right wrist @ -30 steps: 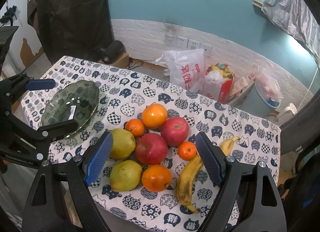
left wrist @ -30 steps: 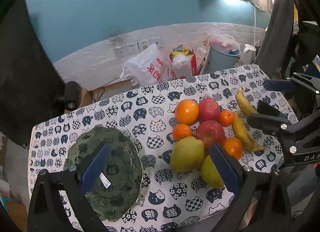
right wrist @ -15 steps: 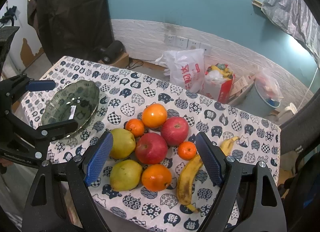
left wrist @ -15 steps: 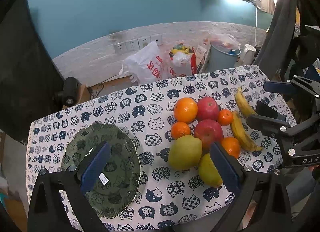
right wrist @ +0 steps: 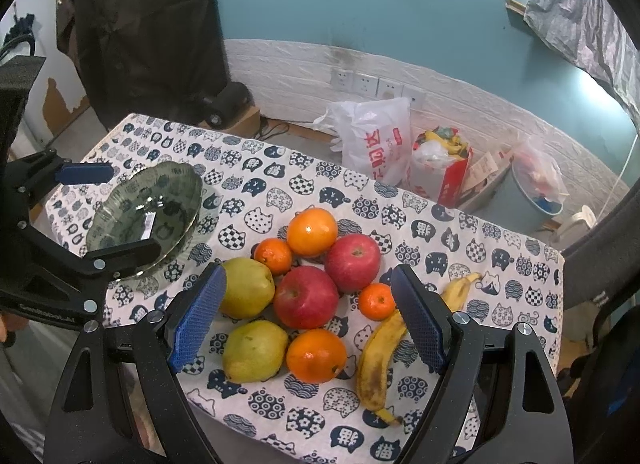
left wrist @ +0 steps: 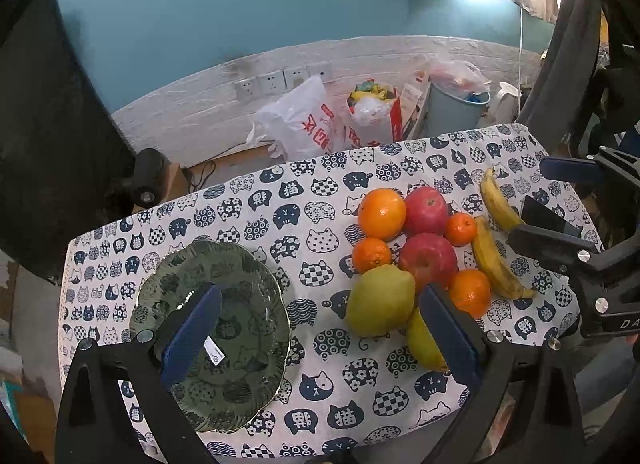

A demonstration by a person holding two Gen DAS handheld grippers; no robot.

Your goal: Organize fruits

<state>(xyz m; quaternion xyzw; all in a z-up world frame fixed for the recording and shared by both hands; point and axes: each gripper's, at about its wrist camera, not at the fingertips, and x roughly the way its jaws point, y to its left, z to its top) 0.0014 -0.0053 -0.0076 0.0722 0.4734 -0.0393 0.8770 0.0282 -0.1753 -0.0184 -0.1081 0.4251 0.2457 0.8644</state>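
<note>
Both grippers are held spread and empty above the cat-print tablecloth (right wrist: 304, 180). The fruit pile lies directly under the right gripper (right wrist: 308, 320), red apple (right wrist: 306, 296) centred; the empty green glass bowl (left wrist: 224, 296) sits under the left gripper (left wrist: 320, 338), well apart.

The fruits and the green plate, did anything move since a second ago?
Nothing got picked up or moved. The left gripper drifted slightly, so its view shifted a little. The right gripper stayed open above the fruit pile, and the green plate stayed empty.
</note>
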